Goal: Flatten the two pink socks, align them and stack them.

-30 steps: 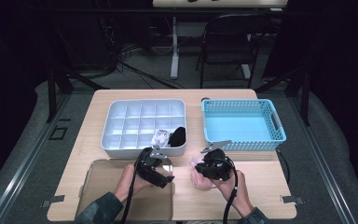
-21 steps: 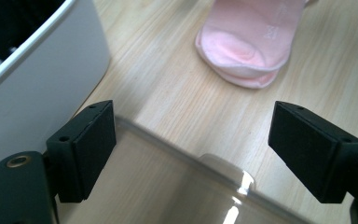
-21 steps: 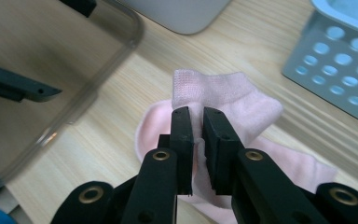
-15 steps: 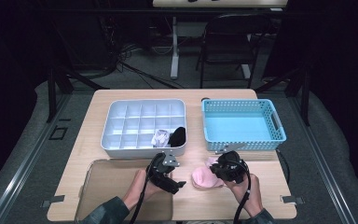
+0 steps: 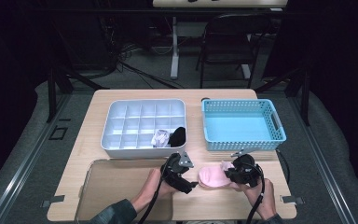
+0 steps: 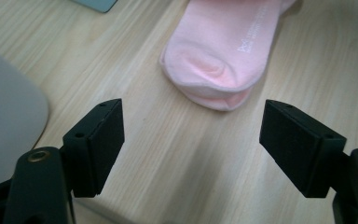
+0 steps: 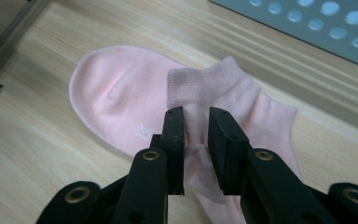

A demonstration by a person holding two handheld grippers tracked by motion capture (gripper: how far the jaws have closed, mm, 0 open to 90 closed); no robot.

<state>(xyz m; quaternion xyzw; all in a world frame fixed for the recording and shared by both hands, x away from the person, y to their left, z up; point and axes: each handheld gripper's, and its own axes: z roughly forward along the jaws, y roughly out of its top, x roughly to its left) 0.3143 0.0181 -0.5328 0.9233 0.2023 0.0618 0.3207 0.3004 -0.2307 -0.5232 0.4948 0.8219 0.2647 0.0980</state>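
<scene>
A pink ankle sock (image 5: 212, 177) lies flat on the wooden table near its front edge. My right gripper (image 7: 196, 114) sits over the sock (image 7: 116, 98) with a raised fold of the cuff between its pads. Its jaws have just been opening a little, and the fold still fills the narrow gap. In the high view the right gripper (image 5: 230, 173) is at the sock's right end. My left gripper (image 6: 191, 140) is open with bare table between its jaws, which have just been closing slightly. The sock's toe (image 6: 223, 51) lies just ahead of it. Seen from above, the left gripper (image 5: 192, 185) is at the sock's left end.
A white compartment box (image 5: 116, 140) stands behind, holding a white sock (image 5: 159, 138) and a black sock (image 5: 178, 135). A blue basket (image 5: 242, 140) is at the back right. A grey tray (image 5: 116, 186) lies at the front left, close to my left hand.
Both hands have moved to the right along the table's front. The pink sock went with them and now lies spread out flat between the grippers.
</scene>
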